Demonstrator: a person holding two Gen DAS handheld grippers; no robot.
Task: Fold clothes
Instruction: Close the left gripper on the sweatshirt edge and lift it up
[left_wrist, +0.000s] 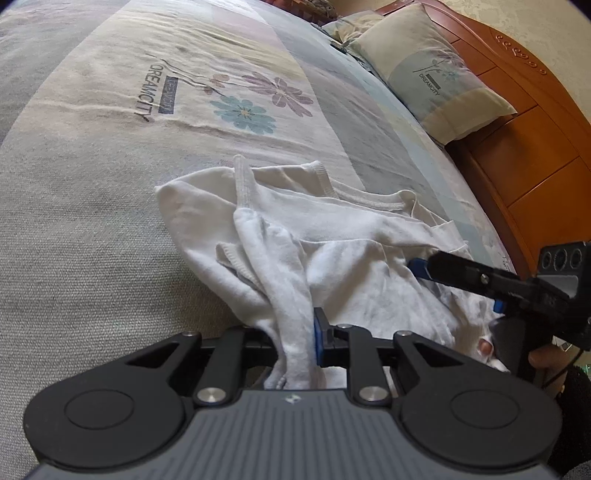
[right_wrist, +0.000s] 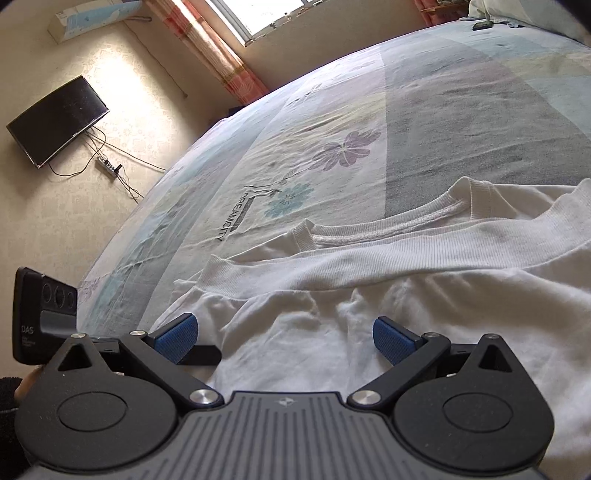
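A white sweatshirt (left_wrist: 332, 236) with a ribbed collar (right_wrist: 406, 218) lies crumpled on the bed. My left gripper (left_wrist: 295, 343) is shut on a bunched fold of it, and the cloth rises from the bed into the jaws and hangs out behind them. My right gripper (right_wrist: 284, 338) hovers just above the cloth below the collar, its blue pads (right_wrist: 175, 338) wide apart with nothing pressed between them. In the left wrist view the right gripper (left_wrist: 458, 288) reaches in from the right over the shirt, held by a hand (left_wrist: 546, 358).
The bed sheet (left_wrist: 184, 122) has a flower print and lettering. A pillow (left_wrist: 436, 70) leans on the wooden headboard (left_wrist: 517, 166) at the right. A dark screen (right_wrist: 55, 122) hangs on the wall past the bed's edge, beside a curtain (right_wrist: 221, 48).
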